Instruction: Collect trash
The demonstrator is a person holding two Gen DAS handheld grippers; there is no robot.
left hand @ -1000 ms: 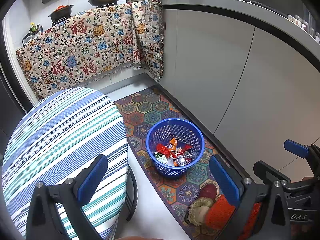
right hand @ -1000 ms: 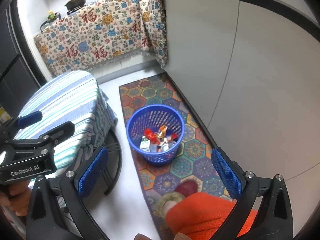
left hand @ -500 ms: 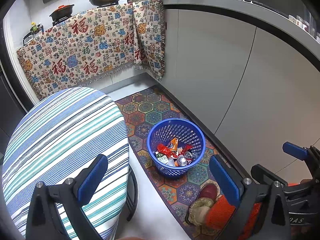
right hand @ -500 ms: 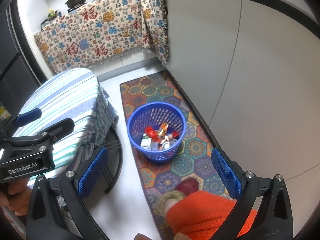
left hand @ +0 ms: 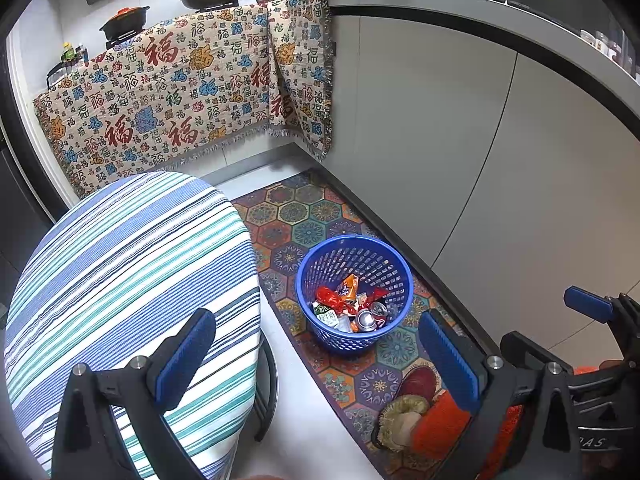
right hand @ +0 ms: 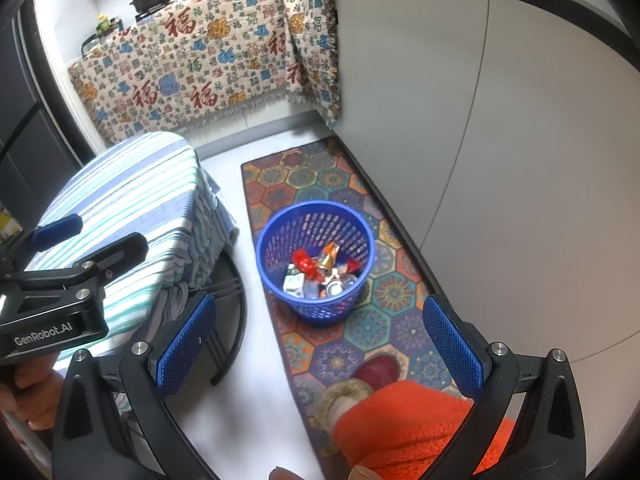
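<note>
A blue mesh trash basket (left hand: 384, 258) stands on the patterned floor mat; in the right wrist view the basket (right hand: 280, 236) sits at centre. Inside lie wrappers, a small carton and crushed cans (left hand: 350, 310), also shown in the right wrist view (right hand: 320, 274). My left gripper (left hand: 316, 354) is open and empty, held high above the floor, left of the basket. My right gripper (right hand: 318, 342) is open and empty, above and in front of the basket. Each gripper shows in the other's view, the right one (left hand: 588, 312) and the left one (right hand: 68, 240).
A round table with a striped blue-green cloth (left hand: 128, 272) stands left of the basket. Grey cabinet doors (left hand: 500, 184) run along the right. A patterned cloth (left hand: 180, 88) hangs over the far counter with pans. The person's slippered foot and orange trouser leg (right hand: 400, 424) are at the mat's near end.
Both views have shifted only slightly; the basket sits a touch further right in each. Both grippers stay open and empty.
</note>
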